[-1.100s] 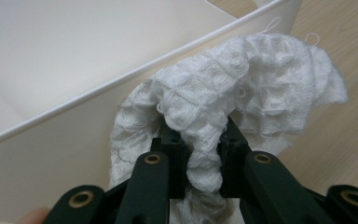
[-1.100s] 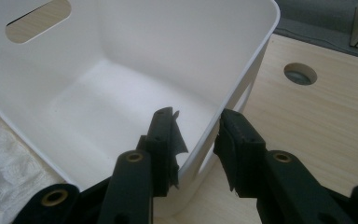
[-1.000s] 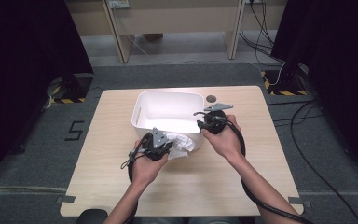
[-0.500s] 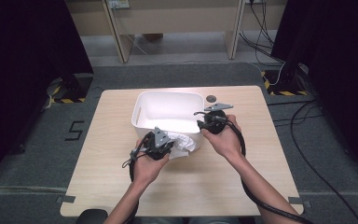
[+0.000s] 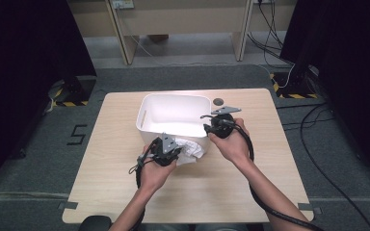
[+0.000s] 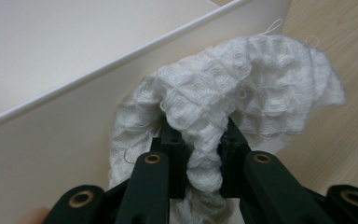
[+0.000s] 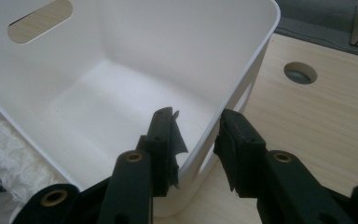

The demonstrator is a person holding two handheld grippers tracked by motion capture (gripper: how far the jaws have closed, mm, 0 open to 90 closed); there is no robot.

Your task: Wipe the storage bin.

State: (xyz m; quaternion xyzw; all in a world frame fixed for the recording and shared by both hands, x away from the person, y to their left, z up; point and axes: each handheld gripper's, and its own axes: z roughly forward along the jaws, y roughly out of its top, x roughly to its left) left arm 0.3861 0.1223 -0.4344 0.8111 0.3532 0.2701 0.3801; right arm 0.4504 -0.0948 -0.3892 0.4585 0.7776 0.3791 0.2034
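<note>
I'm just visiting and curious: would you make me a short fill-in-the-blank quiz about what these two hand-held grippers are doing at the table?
1. The left gripper is shut on a bunched white ____.
2. The cloth lies on the table, outside the white ____.
3. The right gripper has one jaw inside and one jaw outside the tub's ____.
4. Past the tub's far right corner, the tabletop has a small round ____.

Missing words: cloth; tub; wall; hole
</note>
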